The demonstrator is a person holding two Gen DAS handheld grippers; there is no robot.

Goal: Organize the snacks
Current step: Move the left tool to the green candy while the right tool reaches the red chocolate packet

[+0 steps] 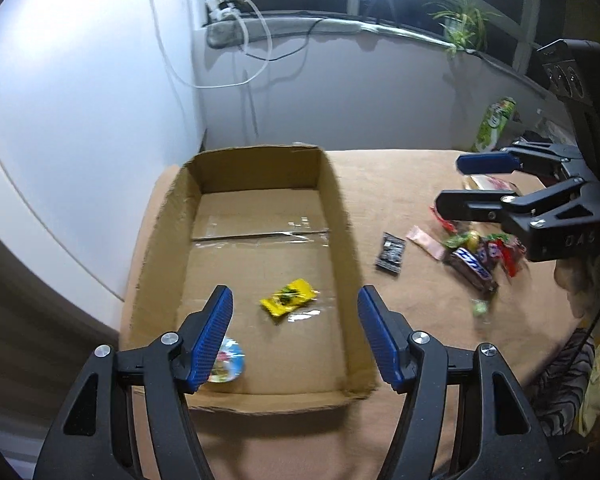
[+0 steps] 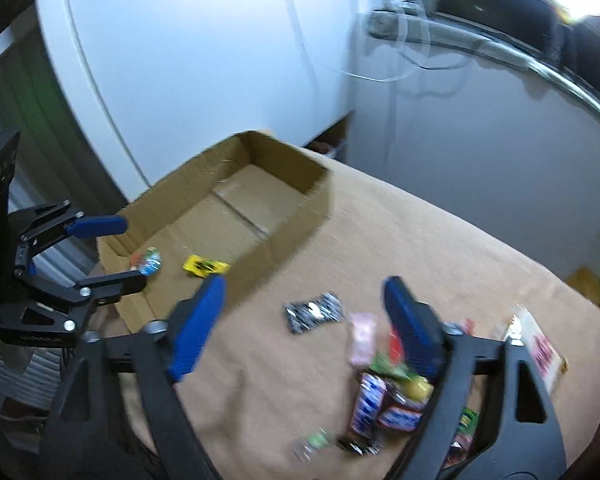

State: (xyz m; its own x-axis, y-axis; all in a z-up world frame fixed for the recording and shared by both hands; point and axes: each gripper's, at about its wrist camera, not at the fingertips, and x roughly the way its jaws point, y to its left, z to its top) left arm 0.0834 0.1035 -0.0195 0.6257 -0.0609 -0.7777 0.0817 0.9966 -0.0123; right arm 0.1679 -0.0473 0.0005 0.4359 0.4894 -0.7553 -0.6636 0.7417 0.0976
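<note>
On the table: a tan cloth is covering the table (image 1: 420,360), with an open cardboard box (image 1: 340,200) sitting toward its left side.
Inside the box: a yellow wrapped snack (image 1: 288,300) is lying on the floor near the front, and a round, colourful foil-topped snack (image 1: 230,364) is resting in the front left corner, partly hidden behind a finger of the left gripper.
Left gripper: the left gripper (image 1: 296,332) is hovering over the front of the box, its blue-padded fingers standing wide apart and holding nothing.
Right gripper: the right gripper (image 2: 306,324) is hanging above the cloth just right of the box, fingers spread wide and empty; this view is blurring.
Loose snacks: a black-and-white packet (image 2: 314,312) is lying alone between the box and the snack pile (image 1: 476,256), which is sitting further right with a pink wrapper (image 1: 424,242), chocolate bars and a small green candy (image 1: 480,308).
Background: a green can (image 1: 494,124) is standing at the far edge.
</note>
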